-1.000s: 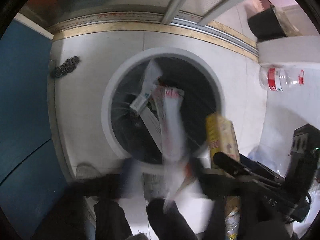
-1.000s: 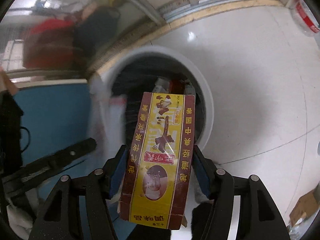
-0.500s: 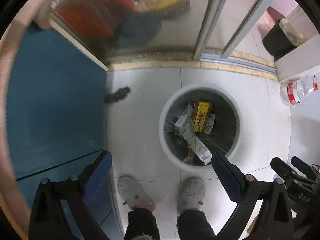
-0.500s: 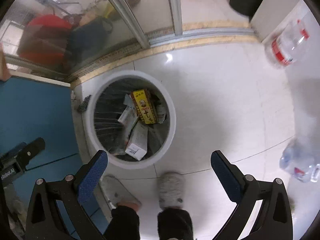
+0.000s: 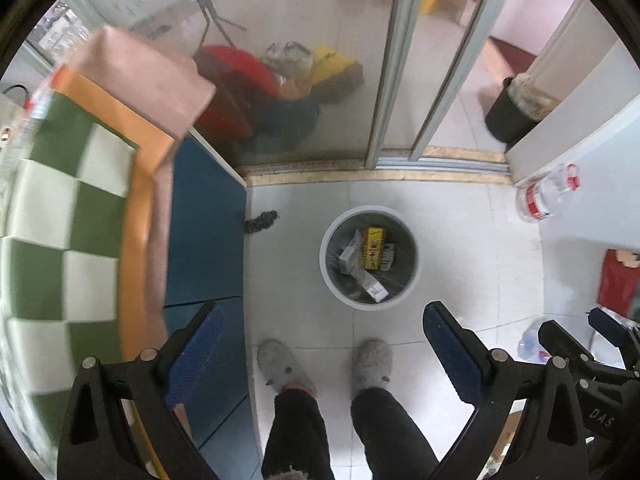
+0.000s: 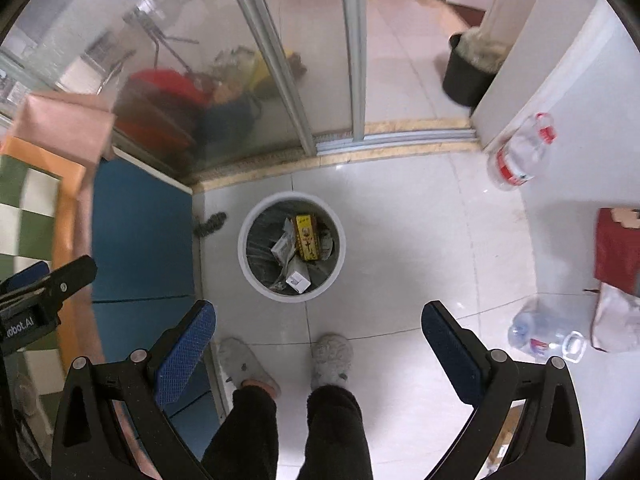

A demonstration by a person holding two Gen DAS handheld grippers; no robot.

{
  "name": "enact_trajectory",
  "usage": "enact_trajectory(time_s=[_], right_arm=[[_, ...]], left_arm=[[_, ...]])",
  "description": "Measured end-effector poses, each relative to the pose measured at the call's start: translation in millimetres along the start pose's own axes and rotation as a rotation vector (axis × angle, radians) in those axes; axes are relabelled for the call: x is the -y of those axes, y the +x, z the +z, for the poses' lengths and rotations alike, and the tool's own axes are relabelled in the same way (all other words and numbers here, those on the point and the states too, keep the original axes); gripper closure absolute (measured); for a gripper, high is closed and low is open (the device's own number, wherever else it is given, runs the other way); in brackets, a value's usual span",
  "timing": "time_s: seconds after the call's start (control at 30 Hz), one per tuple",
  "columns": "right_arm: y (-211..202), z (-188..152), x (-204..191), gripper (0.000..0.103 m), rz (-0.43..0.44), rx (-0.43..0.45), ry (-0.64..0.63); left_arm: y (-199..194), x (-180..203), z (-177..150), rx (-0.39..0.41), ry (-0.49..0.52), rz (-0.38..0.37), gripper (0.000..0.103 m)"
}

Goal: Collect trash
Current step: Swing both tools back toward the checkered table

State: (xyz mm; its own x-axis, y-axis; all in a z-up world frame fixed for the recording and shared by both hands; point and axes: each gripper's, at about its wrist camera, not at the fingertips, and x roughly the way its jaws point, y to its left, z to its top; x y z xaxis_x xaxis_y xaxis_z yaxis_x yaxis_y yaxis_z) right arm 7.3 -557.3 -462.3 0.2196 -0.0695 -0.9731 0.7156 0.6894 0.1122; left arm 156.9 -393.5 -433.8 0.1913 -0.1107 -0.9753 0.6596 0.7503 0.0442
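Note:
A round white trash bin [image 5: 332, 240] stands on the tiled floor, far below both grippers; it also shows in the right wrist view [image 6: 243, 236]. Inside lie a yellow and red carton [image 5: 373, 242] [image 6: 306, 237] and white wrappers and small boxes [image 5: 370, 285] [image 6: 298, 276]. My left gripper [image 5: 323, 354] is open and empty, high above the floor. My right gripper [image 6: 319, 354] is open and empty too. The right gripper's body [image 5: 588, 364] shows at the lower right of the left wrist view.
A table with a green checked cloth [image 5: 60, 236] and a blue side panel [image 5: 204, 236] is at the left. The person's slippered feet [image 5: 280, 368] stand before the bin. Plastic bottles [image 6: 516, 156] [image 6: 548, 336], a red bag [image 6: 616, 248] and a black pot [image 6: 466, 76] are at the right. Glass sliding doors [image 5: 396, 60] are behind.
Both grippers let go of their trash into the bin: the yellow carton and the white wrapper now lie inside. Both have risen well above the bin with jaws wide open.

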Motion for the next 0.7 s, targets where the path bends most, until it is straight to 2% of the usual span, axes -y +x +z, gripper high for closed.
enact_trajectory(time_s=[0.17,0.33,0.43,0.57,0.7], right_arm=[[-86,-3,-3,0.0,0.005,0.055,-0.017],[-148,-4,-7,0.0,0.016,0.09,-0.039],[-171,-1,-10,0.0,0.04,0.096,-0.042],[-195,9,-19,0.0,0.096,0.111,-0.032],[-200,35,-49,0.0,0.172,0.097,-0.037]], left_arm=[[-69,5,-8,0.034,-0.008,-0.035,0.001],[-118,2,-12,0.071,-0.026,-0.072,0.001],[-136,-6,-11,0.085,-0.049,-0.089,0.001],[-162,-23,-4,0.125,-0.085,-0.072,0.001],[-188,-67,13,0.189,-0.154,-0.063,0.001]])
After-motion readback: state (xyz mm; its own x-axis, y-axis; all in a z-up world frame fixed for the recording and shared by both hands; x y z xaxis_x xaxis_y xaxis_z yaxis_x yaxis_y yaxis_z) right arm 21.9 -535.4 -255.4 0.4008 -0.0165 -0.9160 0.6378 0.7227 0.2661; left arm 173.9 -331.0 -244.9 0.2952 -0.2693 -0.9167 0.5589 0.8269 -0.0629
